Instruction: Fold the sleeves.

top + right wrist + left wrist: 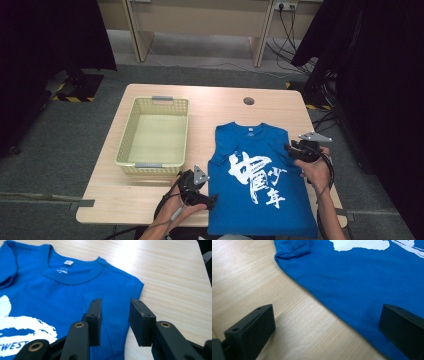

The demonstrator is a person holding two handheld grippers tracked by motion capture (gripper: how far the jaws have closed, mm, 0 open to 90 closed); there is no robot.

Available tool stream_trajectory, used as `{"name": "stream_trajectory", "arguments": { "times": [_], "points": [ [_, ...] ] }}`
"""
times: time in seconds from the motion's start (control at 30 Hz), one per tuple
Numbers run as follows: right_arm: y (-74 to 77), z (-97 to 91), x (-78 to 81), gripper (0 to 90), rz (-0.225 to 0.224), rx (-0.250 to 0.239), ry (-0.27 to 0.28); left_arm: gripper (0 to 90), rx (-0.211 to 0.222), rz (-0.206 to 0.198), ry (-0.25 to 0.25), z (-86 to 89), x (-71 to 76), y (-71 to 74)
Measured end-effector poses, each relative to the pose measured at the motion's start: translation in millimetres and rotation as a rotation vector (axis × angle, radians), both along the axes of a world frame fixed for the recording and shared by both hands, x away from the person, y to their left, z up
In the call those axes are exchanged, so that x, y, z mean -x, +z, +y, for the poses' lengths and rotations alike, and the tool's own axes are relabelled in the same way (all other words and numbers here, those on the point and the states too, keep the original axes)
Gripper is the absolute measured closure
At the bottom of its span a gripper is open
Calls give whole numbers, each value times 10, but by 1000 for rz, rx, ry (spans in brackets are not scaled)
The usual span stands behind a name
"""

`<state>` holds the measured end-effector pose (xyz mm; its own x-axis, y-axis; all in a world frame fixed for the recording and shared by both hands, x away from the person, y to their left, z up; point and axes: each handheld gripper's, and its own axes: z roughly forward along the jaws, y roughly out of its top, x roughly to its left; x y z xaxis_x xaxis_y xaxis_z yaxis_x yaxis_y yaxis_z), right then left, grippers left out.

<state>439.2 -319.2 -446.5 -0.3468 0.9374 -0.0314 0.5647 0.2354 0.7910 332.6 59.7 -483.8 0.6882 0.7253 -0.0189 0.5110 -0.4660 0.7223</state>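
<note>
Right claw (115,315): jaws set narrowly apart, nothing gripped; the shirt's (260,180) folded shoulder edge is seen below the gap, untouched so far as can be told. Bare table (172,277) is seen beyond and to the outer side of this claw, with the table's right edge close behind the hand in the high view.

Left claw (324,327): jaws spread wide, nothing held. One jaw is placed over bare wood, the other over blue cloth; the shirt's side edge runs slantwise between them. Contact with the cloth cannot be told. In the high view this claw (212,200) is seen at the shirt's lower left edge, with the table's near edge just behind it.

Shirt: blue, white print up, laid flat between the two claws with sleeves folded in. Long axis runs from near table edge to far; the collar is pointed away from the person, and the hem reaches the near edge.

Basket (125,145): yellow, ahead of the left claw, apart from the shirt, open wood between.
</note>
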Motion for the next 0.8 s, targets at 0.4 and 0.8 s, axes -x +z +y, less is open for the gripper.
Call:
{"name": "stream_trajectory", "arguments": {
  "times": [0.4,0.8],
  "points": [
    [-149,-124,108,604,32,36,-20,0,0,0,0,0,0,0],
    [-147,-151,301,517,24,67,-11,0,-2,0,-1,-1,-4,1]
  ]
}}
